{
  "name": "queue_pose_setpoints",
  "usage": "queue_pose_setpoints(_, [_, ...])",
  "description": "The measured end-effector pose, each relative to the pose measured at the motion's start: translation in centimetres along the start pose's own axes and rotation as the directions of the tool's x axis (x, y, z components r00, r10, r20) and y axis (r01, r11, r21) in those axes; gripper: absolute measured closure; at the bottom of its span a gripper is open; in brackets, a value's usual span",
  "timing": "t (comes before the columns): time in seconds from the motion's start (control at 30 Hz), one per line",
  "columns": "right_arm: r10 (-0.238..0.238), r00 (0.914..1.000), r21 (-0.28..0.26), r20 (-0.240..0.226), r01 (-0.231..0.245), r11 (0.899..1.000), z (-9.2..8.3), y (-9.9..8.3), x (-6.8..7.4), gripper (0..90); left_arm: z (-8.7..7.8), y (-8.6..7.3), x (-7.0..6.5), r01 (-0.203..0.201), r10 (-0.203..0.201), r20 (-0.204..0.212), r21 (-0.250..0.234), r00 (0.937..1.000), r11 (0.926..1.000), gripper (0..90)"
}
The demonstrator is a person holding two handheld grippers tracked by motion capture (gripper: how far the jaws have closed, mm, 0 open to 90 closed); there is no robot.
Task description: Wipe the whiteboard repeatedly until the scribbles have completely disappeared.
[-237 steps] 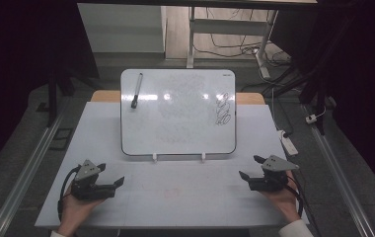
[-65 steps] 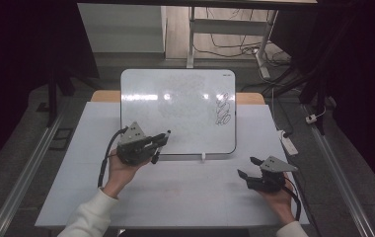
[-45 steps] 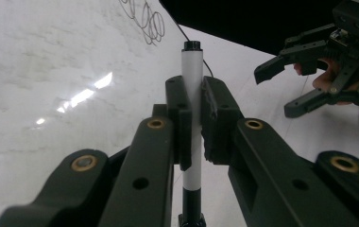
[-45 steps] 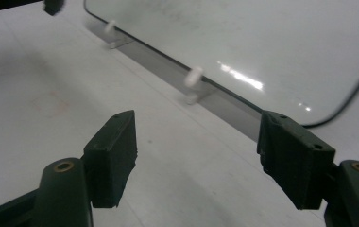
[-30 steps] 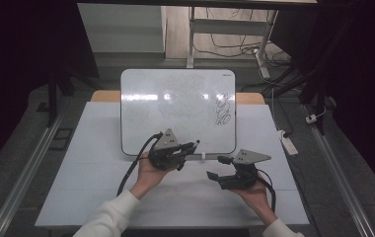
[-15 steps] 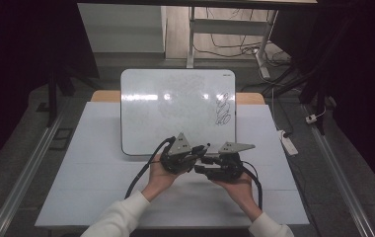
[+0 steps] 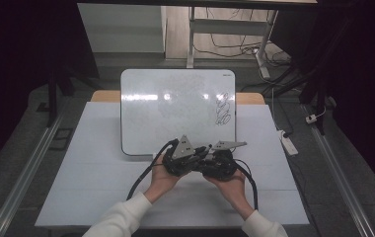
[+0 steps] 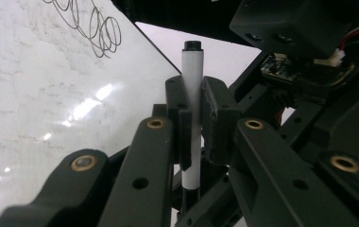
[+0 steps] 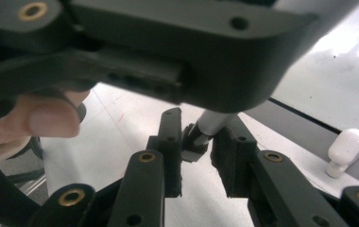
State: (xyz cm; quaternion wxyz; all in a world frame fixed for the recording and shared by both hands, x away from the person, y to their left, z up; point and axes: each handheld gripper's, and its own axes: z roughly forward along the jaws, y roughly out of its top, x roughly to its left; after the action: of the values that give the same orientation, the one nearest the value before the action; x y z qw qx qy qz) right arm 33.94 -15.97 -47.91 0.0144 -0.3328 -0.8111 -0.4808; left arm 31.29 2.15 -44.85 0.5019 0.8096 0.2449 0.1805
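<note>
A marker (image 8: 192, 80) with a white barrel and black ends stands upright between the pads of my left gripper (image 8: 192, 101), which is shut on its barrel. In the high view my left gripper (image 7: 198, 154) and right gripper (image 7: 210, 160) meet tip to tip just in front of the whiteboard (image 7: 175, 108). My right gripper (image 9: 196, 142) has just been closing, and its pads now press on the marker's black cap (image 9: 194, 137). A thumb (image 9: 40, 118) shows at the left of the right gripper view.
The whiteboard leans at the back of the white table (image 7: 101, 163) with black scribbles (image 7: 222, 111) at its right. A white foot (image 9: 345, 144) props its lower edge. A power strip (image 7: 287, 143) lies off the table's right side.
The marker left the whiteboard in my left gripper. Both hands came together at the middle in front of the board, and the right gripper's jaws closed around the marker's cap.
</note>
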Motion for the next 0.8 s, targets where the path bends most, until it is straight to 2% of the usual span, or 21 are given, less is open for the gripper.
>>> queue_pose_setpoints(0.1, [0.026,0.9997,0.005,0.001,-0.026,1.000,0.1,0.0,-0.3,74.8,0.1,0.0,-0.1,0.008,-0.008,-0.002,-0.002,1.0000,1.0000,81.6])
queue_pose_setpoints(0.27, [0.043,0.9990,0.015,0.008,-0.043,0.999,0.4,-0.1,-0.4,76.4,0.3,-0.1,-0.3,0.004,-0.004,0.003,0.001,1.0000,1.0000,81.0])
queue_pose_setpoints(0.33, [0.045,0.9989,0.018,0.010,-0.046,0.999,0.4,-0.1,-0.5,77.3,0.3,-0.1,-0.2,0.019,-0.019,0.031,-0.001,0.9993,0.9998,80.1])
queue_pose_setpoints(0.43, [0.037,0.9991,0.008,0.021,-0.037,0.999,0.3,-0.2,-0.6,77.4,0.2,-0.1,-0.1,0.043,-0.042,0.059,-0.016,0.9974,0.9990,76.3])
queue_pose_setpoints(0.53, [0.027,0.9992,-0.004,0.030,-0.027,1.000,0.1,-0.2,-0.6,77.5,-0.4,-0.1,0.0,0.056,-0.054,0.068,-0.029,0.9962,0.9980,65.5])
queue_pose_setpoints(0.63, [0.016,0.9988,-0.033,0.046,-0.014,0.999,-0.6,-0.1,-1.0,77.5,-2.7,-0.5,1.2,0.094,-0.092,0.034,-0.050,0.9952,0.9943,54.7])
queue_pose_setpoints(0.67, [0.013,0.9988,-0.043,0.047,-0.011,0.999,-0.8,-0.1,-1.1,77.5,-3.4,-0.7,1.7,0.117,-0.116,0.022,-0.058,0.9931,0.9915,51.7])
queue_pose_setpoints(0.73, [-0.001,0.9986,-0.056,0.052,0.004,0.998,-1.2,0.0,-1.3,77.5,-4.9,-1.4,2.6,0.153,-0.153,-0.003,-0.051,0.9882,0.9869,47.4])
queue_pose_setpoints(0.77, [-0.007,0.9985,-0.061,0.055,0.011,0.998,-1.3,0.0,-1.4,77.6,-5.6,-1.9,3.1,0.162,-0.163,-0.017,-0.040,0.9865,0.9859,45.8])
queue_pose_setpoints(0.8, [-0.021,0.9983,-0.070,0.055,0.025,0.997,-1.5,0.0,-1.5,77.5,-5.6,-1.9,3.1,0.162,-0.163,-0.017,-0.040,0.9865,0.9859,44.3])
